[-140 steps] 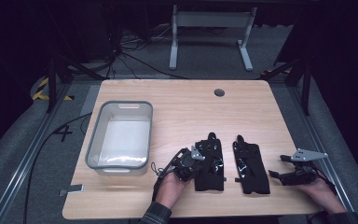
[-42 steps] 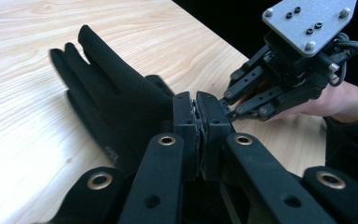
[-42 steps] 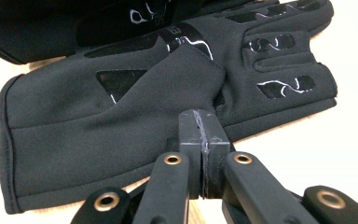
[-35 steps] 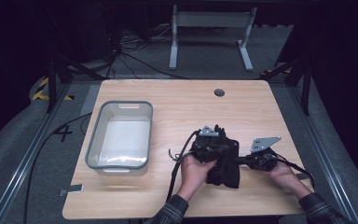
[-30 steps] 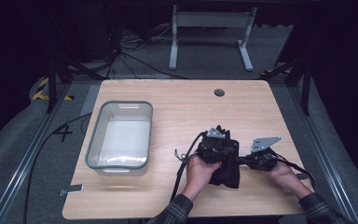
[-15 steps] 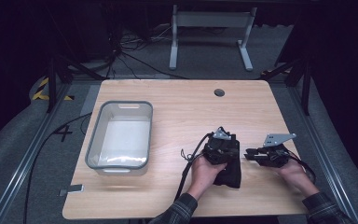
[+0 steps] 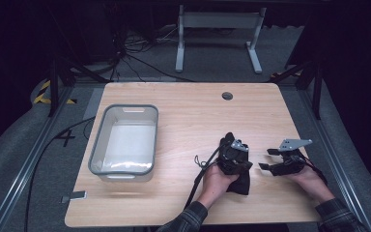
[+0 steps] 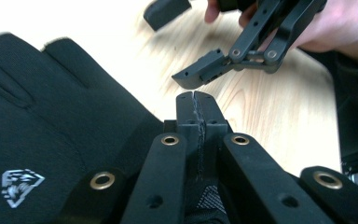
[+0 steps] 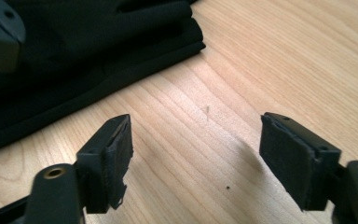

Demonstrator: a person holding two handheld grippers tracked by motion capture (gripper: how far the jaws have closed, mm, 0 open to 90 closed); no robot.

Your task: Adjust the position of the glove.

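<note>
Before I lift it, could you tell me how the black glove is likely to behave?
The glove is soft fabric lying flat, so it will probably droop. It looks light. Its cloth should grip well: the left hand-held gripper already pinches its edge.

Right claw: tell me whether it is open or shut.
Open. The right claw has just been opening; in the right gripper view its jaws stand wide apart over bare table, nothing between them, the black gloves off to one side.
</note>
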